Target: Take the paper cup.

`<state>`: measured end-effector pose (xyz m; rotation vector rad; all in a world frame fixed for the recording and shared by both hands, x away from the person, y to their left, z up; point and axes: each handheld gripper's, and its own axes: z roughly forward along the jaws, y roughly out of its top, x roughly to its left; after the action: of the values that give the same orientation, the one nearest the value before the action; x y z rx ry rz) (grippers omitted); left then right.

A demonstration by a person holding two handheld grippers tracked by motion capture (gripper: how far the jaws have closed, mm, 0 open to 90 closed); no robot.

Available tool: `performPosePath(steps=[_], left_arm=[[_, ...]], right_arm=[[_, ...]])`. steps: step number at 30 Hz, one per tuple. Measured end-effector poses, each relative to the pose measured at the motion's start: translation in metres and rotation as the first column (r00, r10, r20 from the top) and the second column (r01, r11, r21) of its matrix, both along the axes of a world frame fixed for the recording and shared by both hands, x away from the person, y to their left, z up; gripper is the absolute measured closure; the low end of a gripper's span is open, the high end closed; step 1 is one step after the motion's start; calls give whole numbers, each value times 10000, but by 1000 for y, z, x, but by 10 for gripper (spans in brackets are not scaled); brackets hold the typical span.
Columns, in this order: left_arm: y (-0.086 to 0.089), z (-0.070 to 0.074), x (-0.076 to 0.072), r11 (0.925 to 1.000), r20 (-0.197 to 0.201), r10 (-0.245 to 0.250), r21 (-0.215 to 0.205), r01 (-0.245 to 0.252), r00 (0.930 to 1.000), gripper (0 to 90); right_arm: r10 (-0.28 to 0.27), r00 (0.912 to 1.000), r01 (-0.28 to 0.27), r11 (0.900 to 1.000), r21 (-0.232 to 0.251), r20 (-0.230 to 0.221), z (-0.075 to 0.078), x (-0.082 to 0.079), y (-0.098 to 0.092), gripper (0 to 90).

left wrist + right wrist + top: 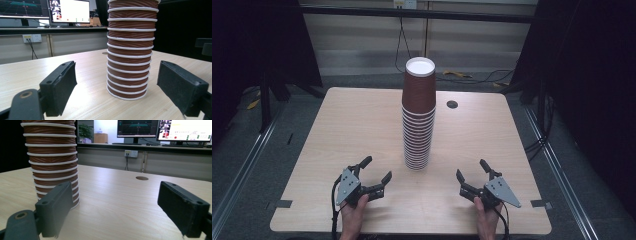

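A tall stack of brown ribbed paper cups (418, 120) with white rims stands upside down in the middle of the wooden table (352, 130). My left gripper (377, 168) rests near the front edge, left of the stack, jaws wide apart with nothing between them. In the left gripper view the stack (128, 50) rises a short way beyond my open left gripper (117, 70). My right gripper (470, 168) sits at the front right, also open and holding nothing. In the right gripper view the stack (52, 157) stands ahead and to the left of the right gripper (115, 188).
A round cable hole (452, 104) lies in the tabletop to the right of the stack. Dark frame posts stand at both sides, and cables lie on the floor behind the table. Monitors (68, 11) sit on a bench beyond.
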<state>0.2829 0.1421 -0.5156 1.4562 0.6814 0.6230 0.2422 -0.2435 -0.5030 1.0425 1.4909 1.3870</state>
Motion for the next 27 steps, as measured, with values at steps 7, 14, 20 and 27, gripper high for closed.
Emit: performPosePath(steps=[7, 14, 20, 27], left_arm=[[0, 0, 0, 10000, -4, -45, 12, 45, 10000, 154], [0, 0, 0, 9999, 39, -108, 0, 108, 9999, 154], [0, 0, 0, 9999, 9, -150, -15, 150, 9999, 154], [0, 0, 0, 9998, 26, -208, -34, 208, 9998, 154]], right_arm=[[-289, 9987, 287, 9996, -47, -430, 1, 4, 1, 131], [-82, 9978, 73, 9999, -146, -659, 2, 6, 3, 131], [239, 9877, -254, 9996, -80, -1545, 4, 7, 5, 132], [741, 9888, -735, 9973, 93, -1299, 17, 11, 17, 132]])
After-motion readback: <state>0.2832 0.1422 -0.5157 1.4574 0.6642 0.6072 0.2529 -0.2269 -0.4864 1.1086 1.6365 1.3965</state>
